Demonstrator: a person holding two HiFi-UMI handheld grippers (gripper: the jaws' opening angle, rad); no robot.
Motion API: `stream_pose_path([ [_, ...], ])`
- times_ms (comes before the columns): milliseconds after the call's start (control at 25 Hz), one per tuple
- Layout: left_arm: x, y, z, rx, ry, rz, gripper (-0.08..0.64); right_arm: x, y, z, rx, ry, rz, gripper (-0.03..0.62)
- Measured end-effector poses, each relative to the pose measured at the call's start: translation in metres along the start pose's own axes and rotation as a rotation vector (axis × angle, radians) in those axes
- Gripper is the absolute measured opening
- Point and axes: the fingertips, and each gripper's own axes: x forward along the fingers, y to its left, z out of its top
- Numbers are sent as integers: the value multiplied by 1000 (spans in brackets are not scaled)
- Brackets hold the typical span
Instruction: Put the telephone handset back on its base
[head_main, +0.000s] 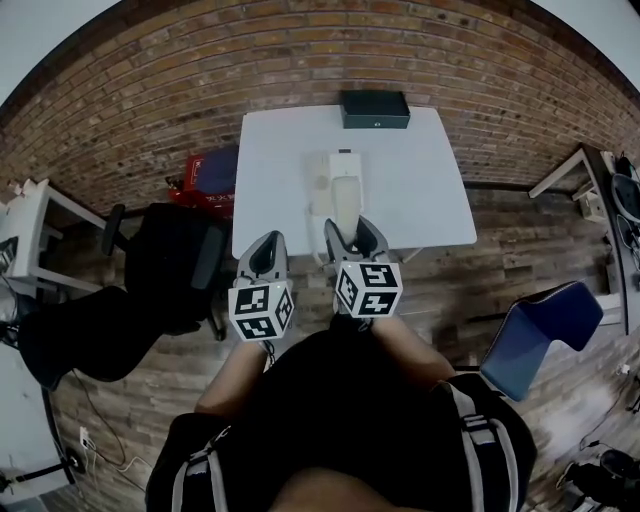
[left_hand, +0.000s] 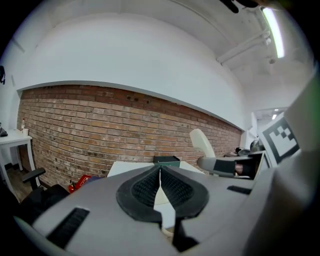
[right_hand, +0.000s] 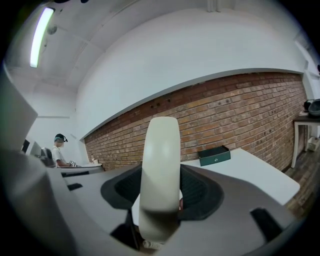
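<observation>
Right gripper (head_main: 357, 235) clamped on the cream handset (right_hand: 160, 170), left gripper (head_main: 267, 250) beside it with jaws together, base (head_main: 332, 168) on the white table (head_main: 420, 190).

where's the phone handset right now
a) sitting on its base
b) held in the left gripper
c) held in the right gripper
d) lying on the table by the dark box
C: in the right gripper view the handset stands clamped between the jaws of the right gripper, while the left gripper has its jaws together with nothing between them.
</observation>
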Motion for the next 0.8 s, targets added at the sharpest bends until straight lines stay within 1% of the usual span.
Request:
stream_pose_path([
  [120,28,0,6,-9,17,8,5,22,-16,10,5,10,12,201],
  [480,107,3,24,-19,53,62,5,89,-63,33,6,70,69,201],
  [640,140,3,27,-29,69,85,5,117,-79,38,6,95,93,201],
  [800,164,0,32,-39,77,105,5,136,-90,35,15,134,124,201],
])
